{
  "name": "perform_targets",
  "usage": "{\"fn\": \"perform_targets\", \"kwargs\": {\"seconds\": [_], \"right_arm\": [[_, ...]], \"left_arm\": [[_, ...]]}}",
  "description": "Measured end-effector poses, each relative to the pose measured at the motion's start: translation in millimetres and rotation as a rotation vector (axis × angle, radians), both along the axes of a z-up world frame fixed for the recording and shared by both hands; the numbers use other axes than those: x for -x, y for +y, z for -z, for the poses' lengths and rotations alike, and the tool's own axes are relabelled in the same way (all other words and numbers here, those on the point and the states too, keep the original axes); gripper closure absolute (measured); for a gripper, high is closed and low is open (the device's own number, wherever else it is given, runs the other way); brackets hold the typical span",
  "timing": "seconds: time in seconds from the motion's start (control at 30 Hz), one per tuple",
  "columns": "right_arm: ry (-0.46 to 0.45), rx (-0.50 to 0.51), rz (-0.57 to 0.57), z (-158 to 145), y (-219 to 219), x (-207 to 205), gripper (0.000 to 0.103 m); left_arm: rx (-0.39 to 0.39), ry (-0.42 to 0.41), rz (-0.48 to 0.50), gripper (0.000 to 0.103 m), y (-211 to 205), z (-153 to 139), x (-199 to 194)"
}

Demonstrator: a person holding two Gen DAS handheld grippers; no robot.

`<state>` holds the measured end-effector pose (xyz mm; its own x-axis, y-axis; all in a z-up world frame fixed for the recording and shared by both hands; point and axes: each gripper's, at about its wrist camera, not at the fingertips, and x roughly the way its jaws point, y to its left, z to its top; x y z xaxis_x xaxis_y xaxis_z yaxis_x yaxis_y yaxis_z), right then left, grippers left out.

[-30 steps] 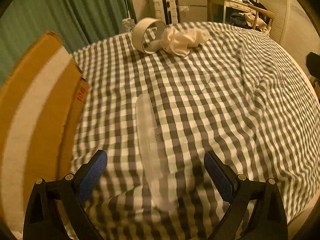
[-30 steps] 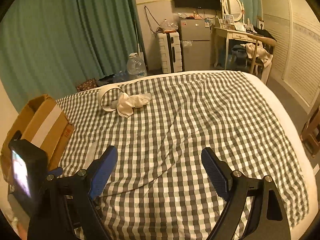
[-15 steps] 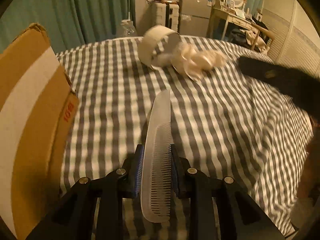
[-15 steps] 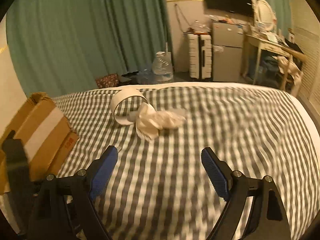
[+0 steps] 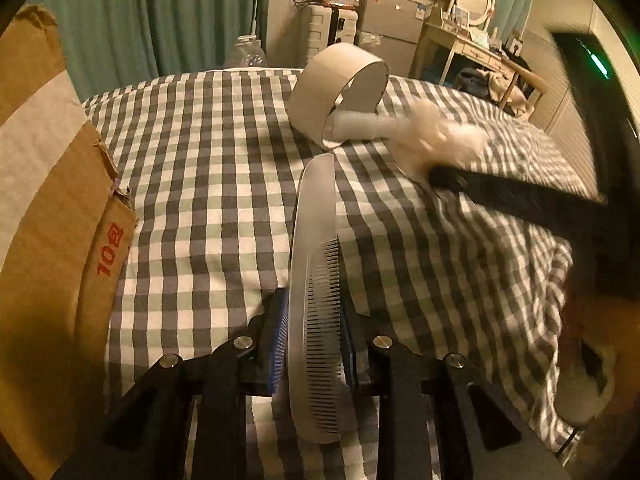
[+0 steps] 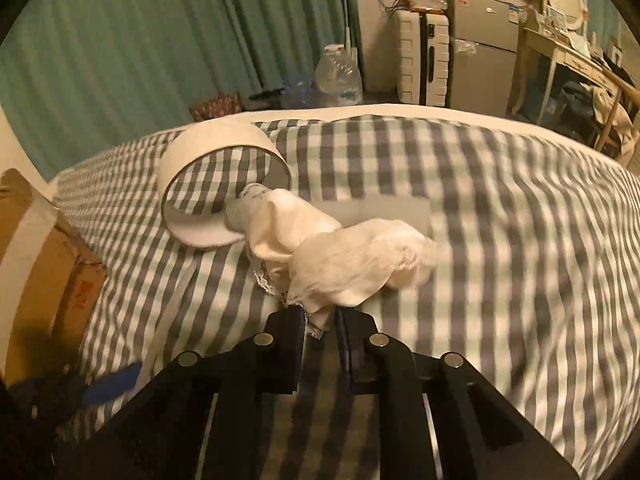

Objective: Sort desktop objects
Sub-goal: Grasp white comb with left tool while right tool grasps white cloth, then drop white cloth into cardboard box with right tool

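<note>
My left gripper [image 5: 314, 332] is shut on a clear plastic comb [image 5: 316, 280] and holds it above the checked bedcover [image 5: 208, 168], the comb pointing forward. My right gripper [image 6: 320, 316] is shut on the near edge of a white lacy cloth [image 6: 344, 256] that lies bunched on the cover. In the left wrist view the cloth [image 5: 436, 140] is blurred, with the right gripper's black arm [image 5: 520, 200] reaching to it. A white paper ring [image 6: 212, 196] stands on edge just left of the cloth, with a small clear bottle [image 6: 248, 208] lying in its mouth.
An open cardboard box [image 5: 44, 216] stands at the left edge of the bed; it also shows in the right wrist view [image 6: 40, 272]. Beyond the bed are green curtains [image 6: 160, 48], a water jug [image 6: 336, 76], a suitcase [image 6: 420, 60] and a desk [image 6: 568, 52].
The left gripper closed on the comb and lifted it off the cover. The right gripper swung left and forward to the cloth and shut on its edge.
</note>
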<state>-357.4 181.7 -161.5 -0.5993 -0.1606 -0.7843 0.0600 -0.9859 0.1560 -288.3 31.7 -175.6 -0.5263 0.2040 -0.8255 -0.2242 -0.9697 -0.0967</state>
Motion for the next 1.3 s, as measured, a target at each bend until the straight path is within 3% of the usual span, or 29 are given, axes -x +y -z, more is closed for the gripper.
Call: {"fn": "perform_targets", "kwargs": {"seconds": [0.1,0.13,0.33,0.57,0.77,1.0,1.3], "right_arm": [[0.002,-0.012,0.021,-8,7,-32,0.089],[-0.001,-0.004,0.025,-14,8,-45,0.089],[0.093,0.077,0.074,-77,15,-127,0.089],[0.131,0.088,0.110,-111,9,-199,0.089],[0.150,0.112,0.130,-137,6,-229,0.089],[0.179,0.093,0.100,-164,-15,-242,0.089],[0.219,0.077,-0.051,-198,-95,-232,0.089]], "left_arm": [[0.011,0.018,0.005,0.084,-9,-13,-13],[0.015,0.032,0.014,0.100,-7,-21,-20],[0.045,0.103,0.088,0.100,9,-72,-57],[0.037,0.192,0.124,0.101,22,-128,-92],[0.027,0.266,0.130,0.101,24,-173,-121],[0.003,0.318,0.109,0.101,14,-202,-147],[-0.042,0.395,-0.025,0.101,-51,-248,-161]]}}
